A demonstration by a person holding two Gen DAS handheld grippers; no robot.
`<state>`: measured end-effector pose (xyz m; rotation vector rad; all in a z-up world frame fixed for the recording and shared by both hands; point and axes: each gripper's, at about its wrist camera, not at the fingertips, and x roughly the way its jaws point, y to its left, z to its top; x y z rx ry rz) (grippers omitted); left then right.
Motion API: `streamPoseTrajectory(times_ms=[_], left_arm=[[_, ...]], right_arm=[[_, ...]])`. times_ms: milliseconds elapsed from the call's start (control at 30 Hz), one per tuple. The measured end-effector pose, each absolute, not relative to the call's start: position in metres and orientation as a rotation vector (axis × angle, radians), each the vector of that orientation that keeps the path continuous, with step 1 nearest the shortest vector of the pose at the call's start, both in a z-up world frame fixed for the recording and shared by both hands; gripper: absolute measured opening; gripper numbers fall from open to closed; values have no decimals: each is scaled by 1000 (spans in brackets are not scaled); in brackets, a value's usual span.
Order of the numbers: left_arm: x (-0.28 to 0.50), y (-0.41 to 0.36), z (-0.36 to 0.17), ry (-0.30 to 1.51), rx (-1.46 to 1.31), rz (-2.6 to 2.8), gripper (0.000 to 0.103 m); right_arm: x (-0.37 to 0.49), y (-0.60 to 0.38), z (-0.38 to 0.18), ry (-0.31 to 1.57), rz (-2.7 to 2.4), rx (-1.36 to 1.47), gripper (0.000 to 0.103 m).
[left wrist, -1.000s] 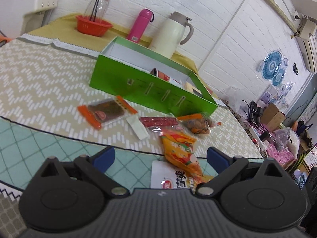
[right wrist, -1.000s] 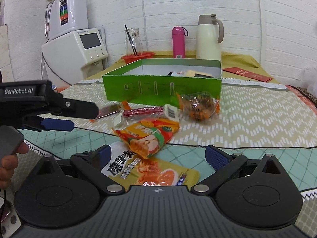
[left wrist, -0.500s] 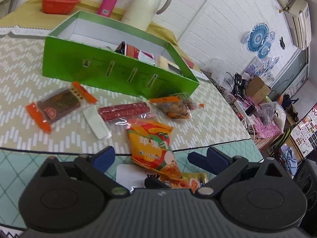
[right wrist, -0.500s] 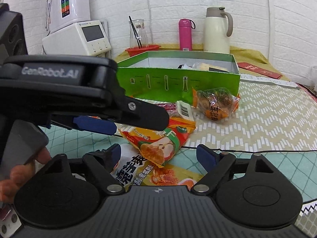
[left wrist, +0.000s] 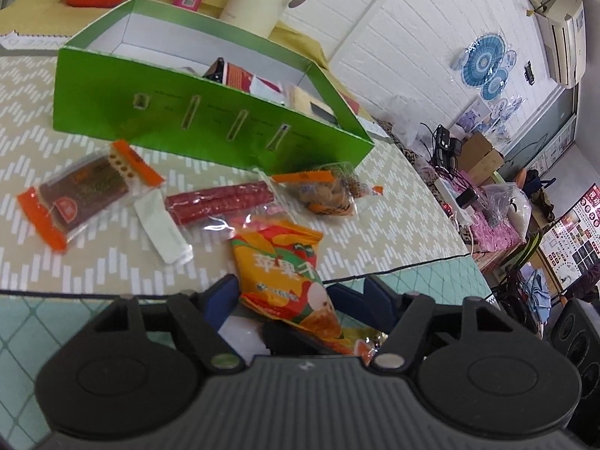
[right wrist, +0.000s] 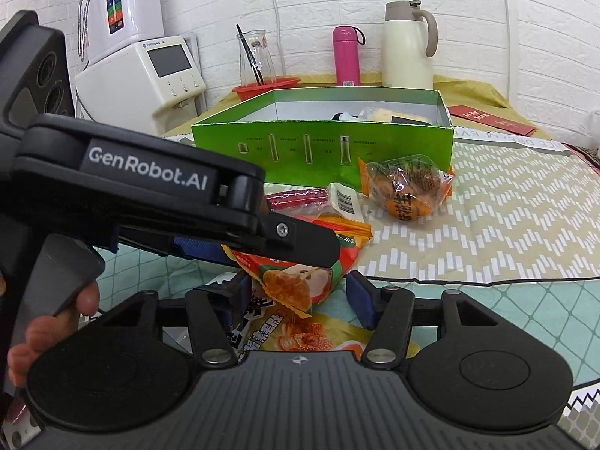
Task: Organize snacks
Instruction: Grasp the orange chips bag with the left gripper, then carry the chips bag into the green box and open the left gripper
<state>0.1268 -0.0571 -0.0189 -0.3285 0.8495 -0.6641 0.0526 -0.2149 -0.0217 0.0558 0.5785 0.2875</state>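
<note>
Left wrist view: the left gripper (left wrist: 288, 292) has its blue fingers closed in on the near end of the orange apple-chip packet (left wrist: 283, 266), gripping it. The packet's long axis runs away from the camera, its crimped far end pointing toward the green box (left wrist: 210, 127). It lies over a larger yellow-and-white snack bag (right wrist: 300, 341) on the teal checked cloth (left wrist: 56, 322).

Right wrist view shows the same packet crossing the frame on a slant, one corner hanging low between the right gripper's (right wrist: 300, 300) blue pads (right wrist: 362, 302). Those pads stand apart on either side of it, released, touching nothing that I can make out.

Past the packet, on the chevron tablecloth (left wrist: 390, 202), a red sausage stick pack (left wrist: 221, 204) lies roughly parallel to the box's front wall. A dark jerky pack (left wrist: 84, 193) sits left of it, and a clear bag of orange snacks (right wrist: 407, 195) sits just before the box's right corner. A cream thermos jug (right wrist: 408, 50) and a pink bottle (right wrist: 347, 56) stand behind the box.
</note>
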Motion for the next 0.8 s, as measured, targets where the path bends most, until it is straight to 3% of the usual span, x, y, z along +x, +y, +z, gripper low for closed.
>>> streamPoseTrajectory(times_ms=[33,67,100,333,800], left_arm=[[125,-59,-19,845,-314,-665,54],[124,-60,-19,843,-302,-665,28],[122,-61,-20,833,-286,-643,23],[106,-58,-20,804,-317,-650,21],[77,-50,21,657,-323,-664,21]], right_arm=[[53,-214,-22,579,287,57,95],[54,-214,-21,577,282,61,83],[53,-216,-21,574,273,66,81],[39,-218,-16,561,270,49,71],[22,-217,19,440,284,24,70]])
